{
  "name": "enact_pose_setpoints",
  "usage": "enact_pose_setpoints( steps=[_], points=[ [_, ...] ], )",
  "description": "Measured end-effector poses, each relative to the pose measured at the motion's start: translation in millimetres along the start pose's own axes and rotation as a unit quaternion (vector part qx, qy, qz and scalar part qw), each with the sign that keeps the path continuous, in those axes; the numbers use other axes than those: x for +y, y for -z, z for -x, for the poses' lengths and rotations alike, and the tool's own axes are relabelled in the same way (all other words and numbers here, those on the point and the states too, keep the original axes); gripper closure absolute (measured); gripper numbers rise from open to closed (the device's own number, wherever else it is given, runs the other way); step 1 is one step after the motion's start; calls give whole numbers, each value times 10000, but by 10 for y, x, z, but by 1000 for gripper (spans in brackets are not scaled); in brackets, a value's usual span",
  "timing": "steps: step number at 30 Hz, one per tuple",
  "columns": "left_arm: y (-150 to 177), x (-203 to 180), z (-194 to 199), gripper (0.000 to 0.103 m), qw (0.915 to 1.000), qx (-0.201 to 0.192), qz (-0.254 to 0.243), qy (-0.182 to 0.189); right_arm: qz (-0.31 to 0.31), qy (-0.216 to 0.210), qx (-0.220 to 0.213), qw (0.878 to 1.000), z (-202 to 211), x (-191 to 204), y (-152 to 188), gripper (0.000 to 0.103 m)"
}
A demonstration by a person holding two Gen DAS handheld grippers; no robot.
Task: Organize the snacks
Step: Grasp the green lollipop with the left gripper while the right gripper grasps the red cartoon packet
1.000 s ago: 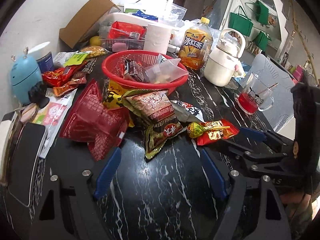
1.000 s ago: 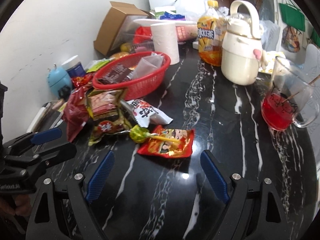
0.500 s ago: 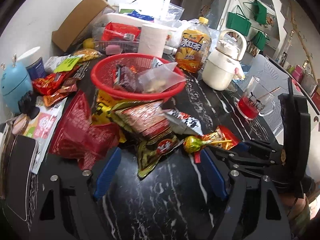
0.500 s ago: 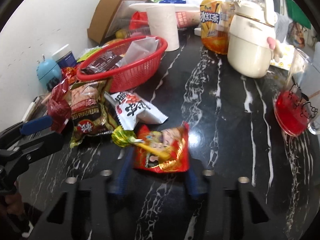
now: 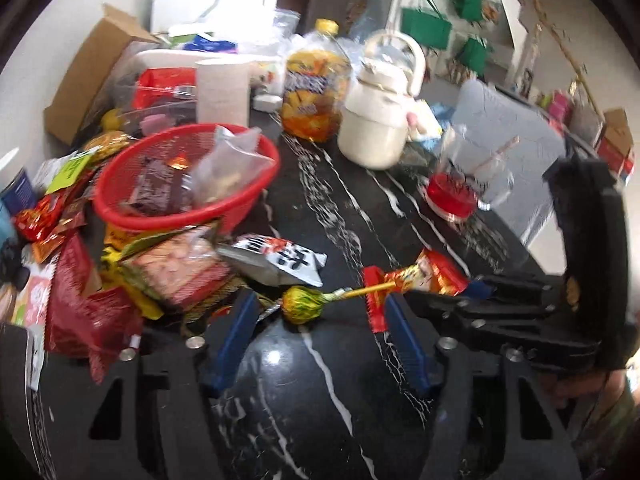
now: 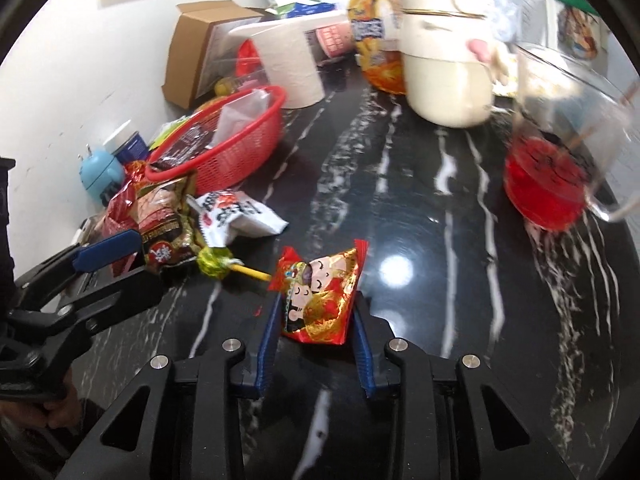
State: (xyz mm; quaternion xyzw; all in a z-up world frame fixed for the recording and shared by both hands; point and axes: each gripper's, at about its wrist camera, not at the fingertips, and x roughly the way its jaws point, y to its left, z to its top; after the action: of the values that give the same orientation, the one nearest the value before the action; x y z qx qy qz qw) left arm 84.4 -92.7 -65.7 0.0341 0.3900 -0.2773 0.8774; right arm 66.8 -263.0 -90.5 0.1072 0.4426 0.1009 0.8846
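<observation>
Snacks crowd the far-left side of the dark marbled surface (image 6: 400,208). The right tongs (image 6: 316,320) are clamped on a red cartoon-printed packet (image 6: 320,296), its blue pads pressing both side edges, the packet's upper half standing clear beyond the tips. Just left of that packet lies a lollipop (image 6: 216,262) in green-yellow wrap, its yellow stick pointing at the packet; whether stick and packet touch I cannot tell.

The left tongs (image 5: 320,332) hang apart, holding nothing, with the lollipop head sitting between the two blue pads near their tips. Beyond and left of them sprawls a heap of bags: a white packet with black lettering (image 5: 280,258), a brown-green bag (image 5: 180,276) and a dark red bag (image 5: 84,316), overlapping one another. Farther off stands a red basket (image 5: 224,216) already holding a dark wrapper and a clear bag.

Ahead and right of the right tongs the surface runs bare up to a cream kettle (image 6: 444,76), an orange drink bottle (image 6: 376,40), a paper roll (image 6: 292,68) and a glass mug of red liquid (image 6: 552,176) near the right edge.
</observation>
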Motion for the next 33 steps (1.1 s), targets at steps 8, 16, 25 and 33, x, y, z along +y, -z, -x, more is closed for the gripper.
enact_pose_setpoints(
  steps=[8, 16, 25, 33],
  points=[
    [-76, -30, -243, 50, 9998, 207, -48, -19, -177, -46, -21, 9998, 65, -182, 18, 70],
    [-46, 0, -460, 62, 9981, 606, 6, 101, -207, -146, -4, 9997, 54, -227, 12, 70],
    [20, -54, -419, 76, 9976, 657, -46, 213, -171, -150, -17, 9997, 103, -204, 56, 70],
    [126, -157, -227, 76, 9980, 579, -91, 255, -217, -284, -49, 9993, 237, -134, 219, 72]
  ],
)
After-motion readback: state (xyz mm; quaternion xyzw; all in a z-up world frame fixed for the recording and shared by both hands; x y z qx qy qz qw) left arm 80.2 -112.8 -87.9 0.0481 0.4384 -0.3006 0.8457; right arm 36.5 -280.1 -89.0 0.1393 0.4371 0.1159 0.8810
